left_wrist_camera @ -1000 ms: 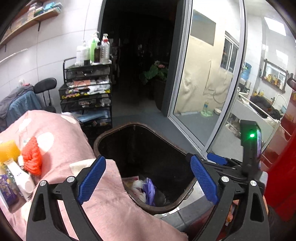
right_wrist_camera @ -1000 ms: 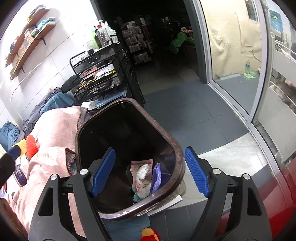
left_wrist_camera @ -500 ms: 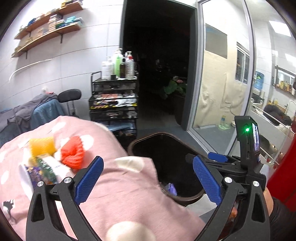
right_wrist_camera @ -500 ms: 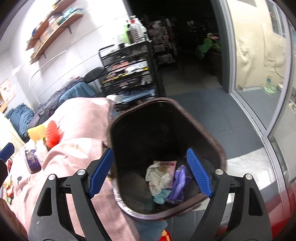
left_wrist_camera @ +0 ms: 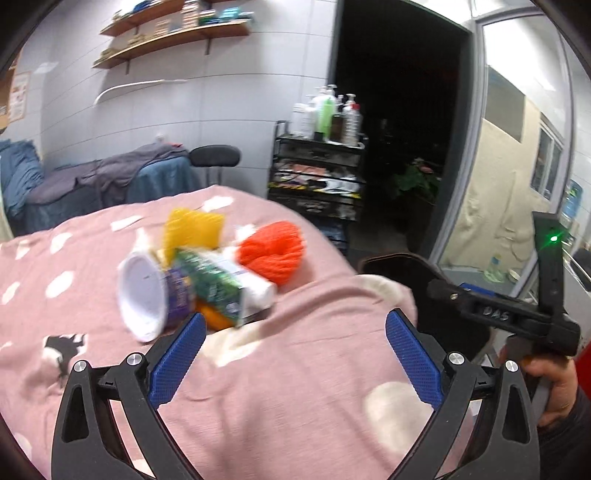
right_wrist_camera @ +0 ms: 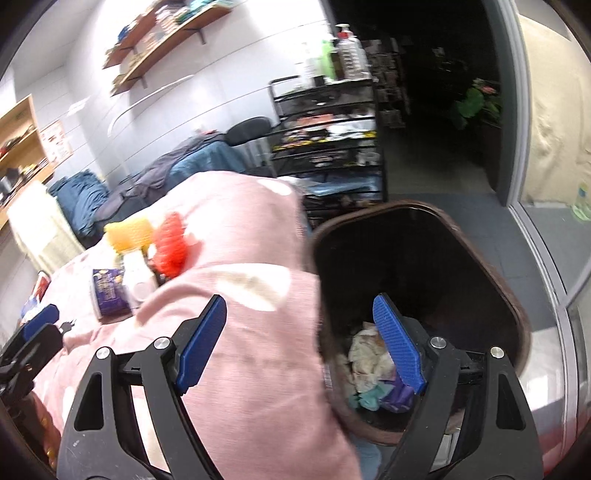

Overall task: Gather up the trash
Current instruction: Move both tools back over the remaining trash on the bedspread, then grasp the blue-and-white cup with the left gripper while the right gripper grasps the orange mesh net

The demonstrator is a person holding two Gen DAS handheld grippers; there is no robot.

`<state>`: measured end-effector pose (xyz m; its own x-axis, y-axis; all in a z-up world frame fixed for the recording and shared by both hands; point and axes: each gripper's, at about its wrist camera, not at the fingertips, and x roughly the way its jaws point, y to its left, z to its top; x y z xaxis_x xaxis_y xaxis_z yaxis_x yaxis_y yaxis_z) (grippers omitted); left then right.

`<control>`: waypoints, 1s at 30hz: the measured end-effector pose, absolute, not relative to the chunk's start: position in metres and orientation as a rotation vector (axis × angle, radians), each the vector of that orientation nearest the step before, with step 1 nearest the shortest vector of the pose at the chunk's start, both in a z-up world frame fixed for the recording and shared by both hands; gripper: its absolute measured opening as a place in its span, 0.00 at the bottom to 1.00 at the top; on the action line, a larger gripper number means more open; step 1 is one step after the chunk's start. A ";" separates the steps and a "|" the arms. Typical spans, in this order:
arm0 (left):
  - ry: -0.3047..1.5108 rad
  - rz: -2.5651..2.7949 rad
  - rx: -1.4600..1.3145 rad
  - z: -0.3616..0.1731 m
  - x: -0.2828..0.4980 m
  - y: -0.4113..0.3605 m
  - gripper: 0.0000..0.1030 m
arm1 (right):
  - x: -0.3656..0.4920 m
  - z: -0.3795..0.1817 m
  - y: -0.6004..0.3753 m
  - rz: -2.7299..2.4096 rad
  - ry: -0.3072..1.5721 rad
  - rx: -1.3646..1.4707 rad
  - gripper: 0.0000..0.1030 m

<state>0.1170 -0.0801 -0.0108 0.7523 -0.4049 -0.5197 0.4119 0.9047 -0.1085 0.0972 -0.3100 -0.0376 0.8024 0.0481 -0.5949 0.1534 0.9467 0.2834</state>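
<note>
A pile of trash lies on the pink spotted blanket [left_wrist_camera: 295, 387]: a white cup with a purple label [left_wrist_camera: 147, 295], a green and white carton [left_wrist_camera: 221, 288], a yellow net sleeve [left_wrist_camera: 192, 229] and an orange net sleeve [left_wrist_camera: 273, 251]. My left gripper [left_wrist_camera: 295, 362] is open and empty, just in front of the pile. My right gripper [right_wrist_camera: 299, 343] is open and empty, straddling the blanket's edge and the rim of the brown bin [right_wrist_camera: 480, 258]. Crumpled paper and wrappers [right_wrist_camera: 369, 362] lie in the bin. The right gripper also shows at the right of the left wrist view [left_wrist_camera: 517, 314].
A black wire cart [left_wrist_camera: 317, 177] with bottles on top stands behind the blanket. A chair draped with blue and grey clothes [left_wrist_camera: 110, 181] stands at the back left. A dark doorway [left_wrist_camera: 399, 129] and a glass door [left_wrist_camera: 517, 166] are to the right. Wall shelves [left_wrist_camera: 166, 33] hang above.
Both grippers have swung left, away from the bin and toward the blanket. The trash pile has come into the middle of the left wrist view. Both stay open.
</note>
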 end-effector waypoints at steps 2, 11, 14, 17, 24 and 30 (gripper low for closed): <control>0.583 -0.408 0.010 -0.015 0.122 -0.065 0.94 | 0.102 -0.035 -0.300 -0.025 0.645 0.318 0.79; 0.665 -0.301 0.006 -0.031 0.159 -0.019 0.82 | 0.125 -0.027 -0.258 0.108 0.668 0.276 0.79; 0.714 -0.282 -0.028 -0.037 0.181 -0.007 0.75 | 0.127 -0.027 -0.247 0.133 0.675 0.261 0.79; 0.747 -0.294 -0.056 -0.040 0.198 -0.002 0.71 | 0.130 -0.029 -0.239 0.149 0.688 0.252 0.79; 0.819 -0.313 0.015 -0.049 0.233 -0.016 0.57 | 0.137 -0.033 -0.228 0.181 0.714 0.244 0.79; 0.875 -0.348 0.066 -0.058 0.242 -0.028 0.15 | 0.146 -0.030 -0.214 0.224 0.724 0.222 0.79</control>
